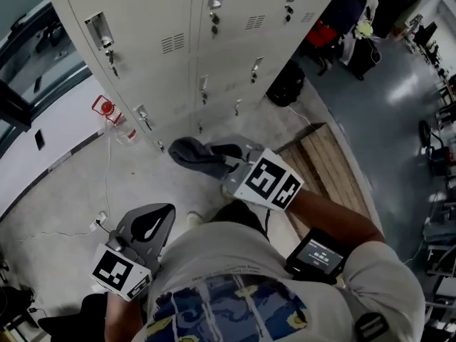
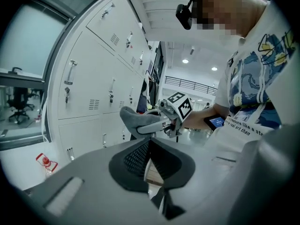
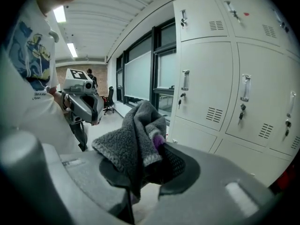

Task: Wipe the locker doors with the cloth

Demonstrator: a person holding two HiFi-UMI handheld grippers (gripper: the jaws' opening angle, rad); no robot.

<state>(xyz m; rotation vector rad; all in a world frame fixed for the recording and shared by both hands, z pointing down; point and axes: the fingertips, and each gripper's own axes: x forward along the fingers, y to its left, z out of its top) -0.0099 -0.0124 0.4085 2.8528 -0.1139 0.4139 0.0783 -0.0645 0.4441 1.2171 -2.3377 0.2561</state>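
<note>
The left gripper's point(image 2: 150, 159) jaws meet on nothing. The right gripper point(image 3: 151, 161) pinches the bunched fuzzy grey cloth point(image 3: 132, 146), held short of the pale metal locker doors point(image 3: 220, 88). Its loose fold could snag a handle point(image 3: 185, 80) and pull free. Only the right gripper view shows the purple edge point(image 3: 158, 139) inside the bite

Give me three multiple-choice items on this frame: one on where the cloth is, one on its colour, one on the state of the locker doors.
1. Where is the cloth?
A on the floor
B between the jaws of the right gripper
C draped over a locker handle

2. What colour is it?
A grey
B yellow
C white

3. The locker doors in view are:
A all shut
B one wide open
C taken off

Key: B, the right gripper view shows its jaws clamped on the cloth; A, its pile is grey; A, every door sits flush in its frame.
</note>
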